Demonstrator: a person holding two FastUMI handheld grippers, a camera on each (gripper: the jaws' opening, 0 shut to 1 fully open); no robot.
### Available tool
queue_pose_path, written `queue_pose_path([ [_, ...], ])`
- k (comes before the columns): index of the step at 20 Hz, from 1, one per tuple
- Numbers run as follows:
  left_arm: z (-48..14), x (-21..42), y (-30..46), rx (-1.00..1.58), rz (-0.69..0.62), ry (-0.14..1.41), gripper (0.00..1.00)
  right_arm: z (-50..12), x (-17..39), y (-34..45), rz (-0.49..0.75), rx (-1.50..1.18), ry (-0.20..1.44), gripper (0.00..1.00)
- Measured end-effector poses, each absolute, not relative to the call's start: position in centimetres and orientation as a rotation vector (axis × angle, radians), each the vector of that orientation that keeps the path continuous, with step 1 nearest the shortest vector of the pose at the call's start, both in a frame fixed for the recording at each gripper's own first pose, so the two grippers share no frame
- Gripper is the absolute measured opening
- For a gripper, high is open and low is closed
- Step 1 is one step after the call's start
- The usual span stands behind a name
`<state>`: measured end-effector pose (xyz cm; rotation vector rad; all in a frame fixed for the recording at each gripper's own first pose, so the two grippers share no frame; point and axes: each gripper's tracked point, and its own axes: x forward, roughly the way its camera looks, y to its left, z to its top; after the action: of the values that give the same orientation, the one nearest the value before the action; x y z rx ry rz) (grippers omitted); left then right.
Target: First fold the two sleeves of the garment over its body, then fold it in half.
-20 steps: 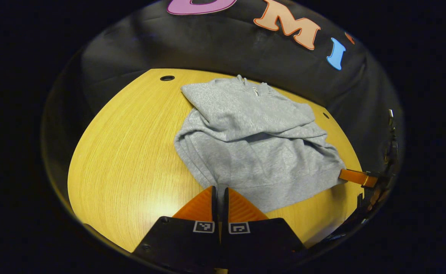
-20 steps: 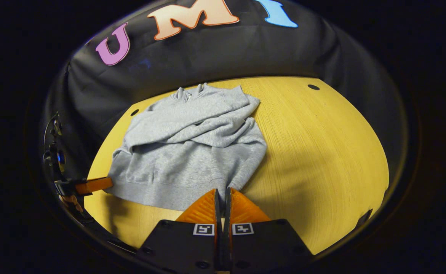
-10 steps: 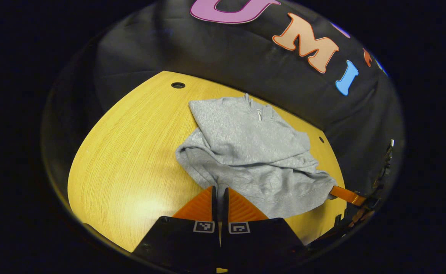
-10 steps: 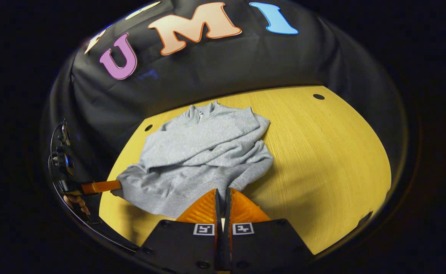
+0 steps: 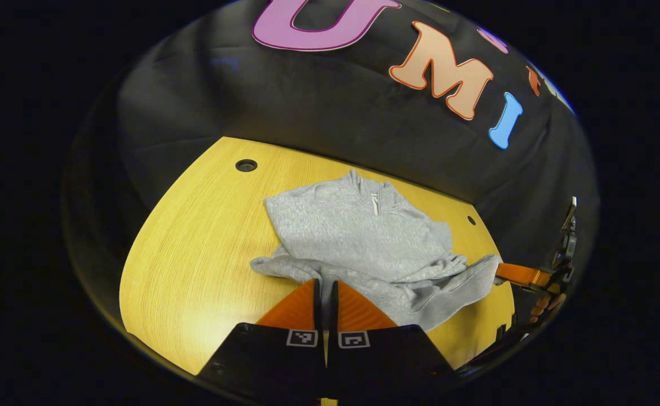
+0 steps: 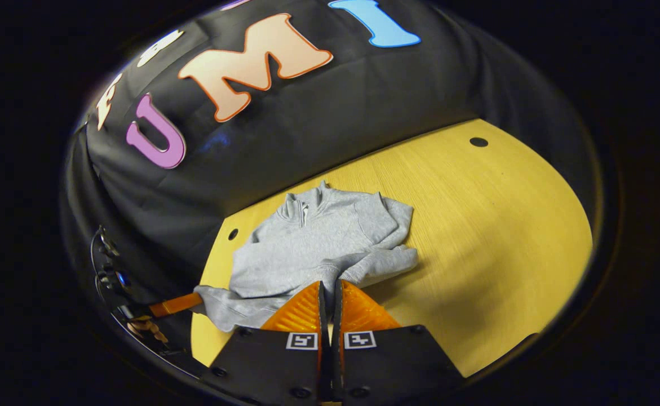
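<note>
A grey zip-neck sweatshirt [image 5: 363, 237] lies on the yellow wooden table [image 5: 194, 248], collar toward the booth wall, both sleeves folded across its body. My left gripper [image 5: 325, 282] is shut on one corner of the bottom hem, raised off the table. My right gripper [image 6: 330, 283] is shut on the other hem corner of the sweatshirt [image 6: 318, 242]. The hem hangs lifted between them, over the lower body. In the left gripper view the right gripper [image 5: 518, 274] shows at the far right; in the right gripper view the left gripper [image 6: 175, 305] shows at the lower left, held by a hand [image 6: 146, 328].
Bare table [image 6: 476, 237] spreads to the right of the garment in the right gripper view and to the left in the left gripper view. Small round holes [image 5: 246, 165] sit near the table's far corners. The black booth wall stands just behind the collar.
Both grippers have risen and gone forward toward the collar with the hem in their grip. The lower half of the sweatshirt has lifted off the table and the visible body looks shorter.
</note>
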<state>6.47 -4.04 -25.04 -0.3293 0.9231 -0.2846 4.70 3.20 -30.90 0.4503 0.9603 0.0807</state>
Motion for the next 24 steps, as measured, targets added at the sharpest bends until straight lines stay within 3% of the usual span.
queue_pose_path([
  [11, -30.3, 13.1, -4.9, -0.444, -0.302, 1.132, 0.0, -37.1, 11.8, 2.6, -0.058, 0.687, 1.122, 0.03],
  [18, -34.2, 14.8, -5.7, -0.402, -0.292, 1.233, 0.01, -41.9, 14.1, 3.2, -0.116, 0.688, 1.183, 0.02],
  [20, -34.4, 15.8, -5.3, -0.409, -0.259, 1.213, 0.09, -42.4, 14.5, 3.4, -0.127, 0.704, 1.181, 0.09],
  [21, -34.0, 16.3, -4.7, -0.406, -0.228, 1.195, 0.13, -42.2, 15.1, 3.0, -0.131, 0.708, 1.157, 0.06],
  [22, -33.8, 17.2, -4.3, -0.392, -0.2, 1.159, 0.25, -41.9, 15.6, 2.6, -0.139, 0.694, 1.127, 0.12],
  [23, -33.4, 18.2, -3.7, -0.374, -0.174, 1.113, 0.48, -41.7, 16.4, 2.5, -0.143, 0.675, 1.094, 0.14],
  [24, -32.7, 19.0, -3.3, -0.357, -0.152, 1.063, 0.53, -41.2, 16.9, 2.0, -0.145, 0.636, 1.055, 0.35],
])
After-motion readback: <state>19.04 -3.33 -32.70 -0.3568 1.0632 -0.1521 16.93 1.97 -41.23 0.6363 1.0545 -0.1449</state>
